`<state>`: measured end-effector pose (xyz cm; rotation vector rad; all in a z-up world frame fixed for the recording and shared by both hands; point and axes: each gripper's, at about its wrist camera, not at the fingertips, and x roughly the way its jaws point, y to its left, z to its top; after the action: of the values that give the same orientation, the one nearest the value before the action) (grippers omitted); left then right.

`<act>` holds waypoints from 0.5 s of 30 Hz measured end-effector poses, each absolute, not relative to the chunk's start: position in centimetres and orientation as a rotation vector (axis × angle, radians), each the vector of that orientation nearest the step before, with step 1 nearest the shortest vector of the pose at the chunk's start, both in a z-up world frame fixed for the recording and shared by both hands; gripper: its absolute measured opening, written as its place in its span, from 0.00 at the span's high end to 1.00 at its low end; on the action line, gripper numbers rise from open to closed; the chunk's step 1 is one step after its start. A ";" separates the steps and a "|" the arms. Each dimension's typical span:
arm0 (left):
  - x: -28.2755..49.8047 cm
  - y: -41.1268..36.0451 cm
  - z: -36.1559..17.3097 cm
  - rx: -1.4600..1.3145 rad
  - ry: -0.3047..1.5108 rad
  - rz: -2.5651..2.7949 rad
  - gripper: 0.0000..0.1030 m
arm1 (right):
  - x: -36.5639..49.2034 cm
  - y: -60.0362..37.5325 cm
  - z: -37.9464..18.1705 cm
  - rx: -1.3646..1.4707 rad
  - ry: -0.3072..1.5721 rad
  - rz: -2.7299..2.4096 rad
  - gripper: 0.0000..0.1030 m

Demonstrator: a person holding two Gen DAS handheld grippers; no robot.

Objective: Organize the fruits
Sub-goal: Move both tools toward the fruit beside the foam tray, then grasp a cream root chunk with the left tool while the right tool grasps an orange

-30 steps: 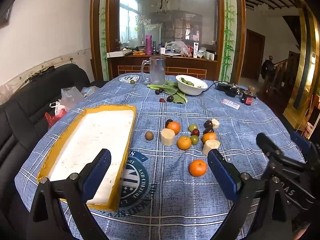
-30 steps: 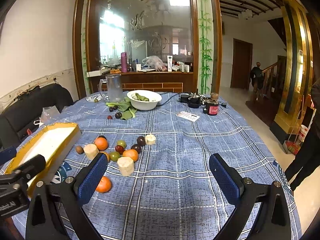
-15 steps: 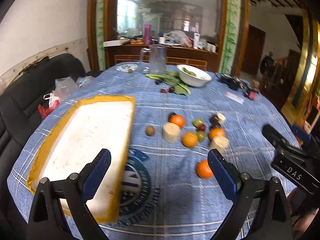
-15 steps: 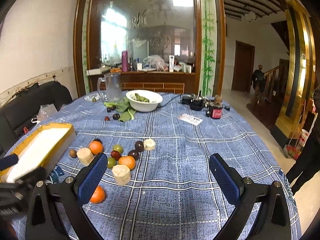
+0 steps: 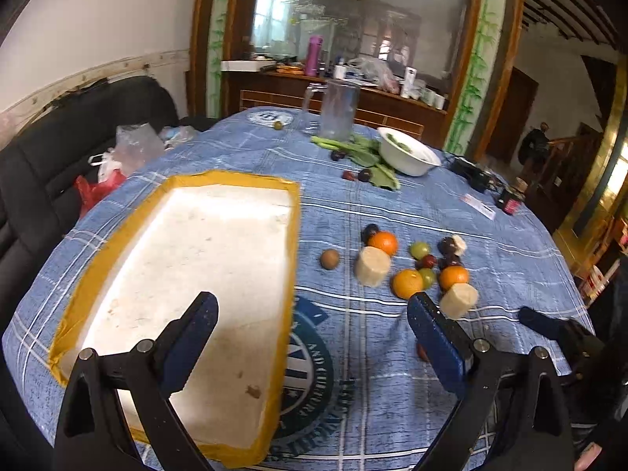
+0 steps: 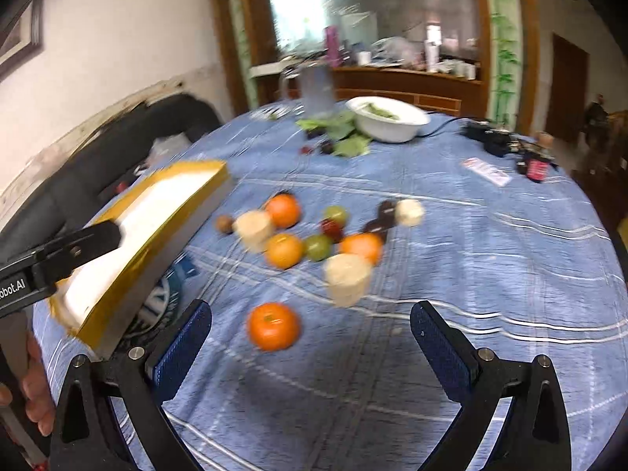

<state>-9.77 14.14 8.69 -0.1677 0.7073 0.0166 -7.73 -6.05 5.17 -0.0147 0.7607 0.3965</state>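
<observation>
**Both claws spread above the table**

The right claw (image 6: 310, 337) is held wide, its jaws just narrowed slightly, nothing pinched; an orange (image 6: 273, 325) is framed between them at lower centre. The left claw (image 5: 312, 337) is spread over the tray (image 5: 98, 259) at left. The fruits (image 5: 408, 263) are clustered mid-table (image 5: 510, 274), right of the tray.

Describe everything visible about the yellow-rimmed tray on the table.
The tray is a long, shallow rectangle with a white, foam-like floor, faintly stained, and low walls wrapped in what looks like yellow tape. It lies flat on the blue checked tablecloth, partly covering a round printed emblem, left of the fruit cluster. Nothing lies in it. The left gripper hangs open over its near end; no contact shows.
</observation>
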 end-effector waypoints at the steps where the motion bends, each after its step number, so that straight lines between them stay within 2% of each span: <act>1: -9.6 14.0 8.7 -0.170 0.709 -0.010 0.14 | -7.8 -5.6 5.0 -0.026 0.767 0.410 0.08; 3: -9.1 13.4 8.7 -0.165 0.734 -0.059 0.41 | -7.6 -5.0 4.6 -0.037 0.782 0.431 0.19; 5: -8.3 12.4 8.6 -0.142 0.764 -0.096 0.48 | -7.3 -4.7 4.1 -0.027 0.809 0.458 0.27; 15: -2.3 9.3 6.4 -0.094 0.860 -0.119 0.49 | -6.2 -3.7 2.2 0.016 0.855 0.507 0.28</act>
<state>-2.31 9.28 6.43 -0.0942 0.8599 -0.1193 -6.17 -3.69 2.19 0.0163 0.8553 0.5068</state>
